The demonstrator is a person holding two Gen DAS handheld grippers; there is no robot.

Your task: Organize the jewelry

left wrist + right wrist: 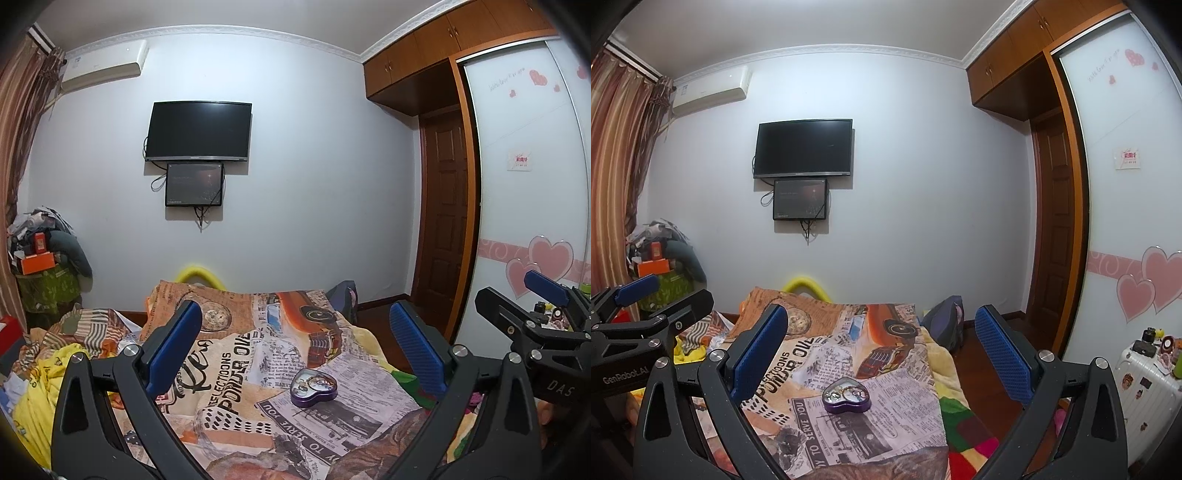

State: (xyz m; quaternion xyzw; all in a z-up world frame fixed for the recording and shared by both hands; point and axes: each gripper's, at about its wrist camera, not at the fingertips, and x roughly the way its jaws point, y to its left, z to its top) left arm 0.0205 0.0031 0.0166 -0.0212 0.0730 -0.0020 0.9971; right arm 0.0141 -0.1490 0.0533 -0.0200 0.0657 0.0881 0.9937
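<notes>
Jewelry tin (313,387) heart-shaped, point prob. toward camera, flat

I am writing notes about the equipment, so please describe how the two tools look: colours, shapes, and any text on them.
Both match. The left tool and right tool have matte black, angular bodies with triangular cut-outs and silver round bolts. Each finger ends in a flat blue pad with fine grid texture. White lettering shows on the bodies: "GenRobot.AI" on the left tool, "DAS" on the right. No cables or sleeves are visible.

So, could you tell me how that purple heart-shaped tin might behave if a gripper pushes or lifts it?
The purple heart-shaped tin looks small, so probably light. It sits on a soft printed blanket, so pushing may snag it. Its curved sides may slip.
</notes>
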